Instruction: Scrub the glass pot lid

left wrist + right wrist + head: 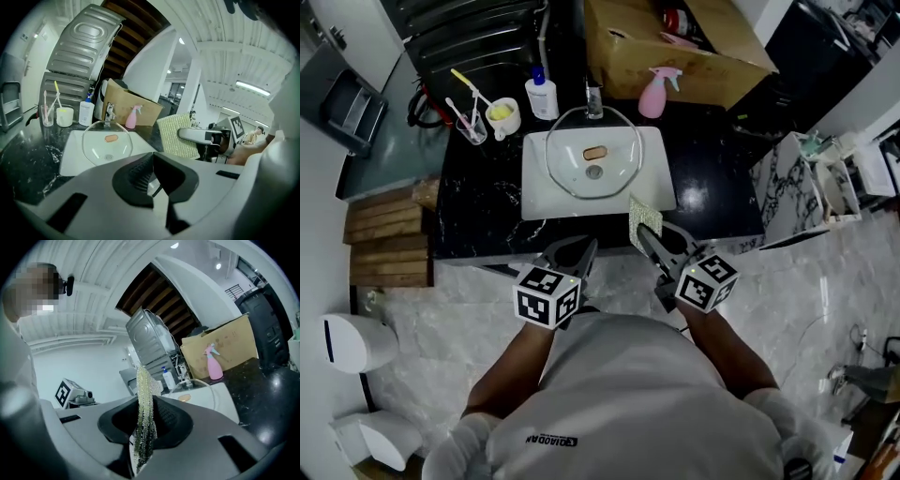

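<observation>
Two grippers hang side by side just in front of the person's chest, at the near edge of the black counter (483, 214). The left gripper (581, 247) has its jaws pressed together with nothing between them. The right gripper (649, 234) is clamped on a yellow-green scrub pad (645, 221). The pad stands upright, its flat face turned toward the left gripper and its thin edge pointing toward the far wall. Its top reaches over the near right corner of the white sink (534, 199).

Further off, the glass lid (592, 161) sits in that sink, round and clear. Its far rim seems to be propped against the tap (594, 97), so the lid tilts with its face toward the person. I can't tell whether the small grey disc at its middle is a knob or the drain beneath.

From the pad, the lid lies ahead and a little to the left, and I'd say the right gripper is the nearer of the two to it. A short push forward and leftward should bring the pad to the glass, though it would first need turning from edge-on to flat. The free left gripper looks well placed to steady the lid's near left rim.

Along the far side of the counter stand a cup of toothbrushes (472, 127), a mug (503, 118), a white bottle (542, 97) and a pink spray bottle (654, 92), with a cardboard box (675, 52) behind them.
</observation>
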The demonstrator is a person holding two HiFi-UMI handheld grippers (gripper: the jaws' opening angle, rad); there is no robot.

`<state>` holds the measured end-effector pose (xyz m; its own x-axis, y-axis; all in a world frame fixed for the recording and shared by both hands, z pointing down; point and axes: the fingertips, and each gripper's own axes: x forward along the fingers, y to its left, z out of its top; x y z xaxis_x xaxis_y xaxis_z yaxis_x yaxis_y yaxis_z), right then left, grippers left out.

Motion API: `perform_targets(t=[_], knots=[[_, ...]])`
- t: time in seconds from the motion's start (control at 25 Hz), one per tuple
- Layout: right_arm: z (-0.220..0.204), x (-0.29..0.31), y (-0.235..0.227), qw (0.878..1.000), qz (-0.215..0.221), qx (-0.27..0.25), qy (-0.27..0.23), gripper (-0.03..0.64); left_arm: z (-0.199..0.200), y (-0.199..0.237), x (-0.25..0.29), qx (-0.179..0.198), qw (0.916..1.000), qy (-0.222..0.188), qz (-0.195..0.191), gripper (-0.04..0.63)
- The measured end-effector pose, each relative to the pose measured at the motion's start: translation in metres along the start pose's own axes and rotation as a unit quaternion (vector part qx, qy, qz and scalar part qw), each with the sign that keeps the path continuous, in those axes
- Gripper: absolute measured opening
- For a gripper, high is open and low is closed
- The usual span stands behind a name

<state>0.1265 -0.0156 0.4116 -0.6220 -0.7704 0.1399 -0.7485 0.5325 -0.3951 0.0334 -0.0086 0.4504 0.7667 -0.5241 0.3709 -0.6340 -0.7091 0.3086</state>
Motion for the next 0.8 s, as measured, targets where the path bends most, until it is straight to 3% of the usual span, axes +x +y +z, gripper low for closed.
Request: perform_targets(t=[0.4, 0.56, 0.8], knots=[[-0.02, -0.103, 0.015, 0.999, 0.02, -0.041, 0.012, 0.084, -0.048, -0.101, -0.013, -0.014, 0.9994, -0.013, 0.03, 0.015], [-0.032, -0.121, 0.016, 0.997, 0.012, -0.071, 0.018, 0.084, -0.063, -0.124, -0.025, -0.016, 0.9987, -0.013, 0.046, 0.015], [-0.043, -0.131, 0.026, 0.998, 0.016, -0.051, 0.024, 0.084, -0.063, -0.134, -0.038, -0.01, 0.9984, -0.012, 0.055, 0.015]])
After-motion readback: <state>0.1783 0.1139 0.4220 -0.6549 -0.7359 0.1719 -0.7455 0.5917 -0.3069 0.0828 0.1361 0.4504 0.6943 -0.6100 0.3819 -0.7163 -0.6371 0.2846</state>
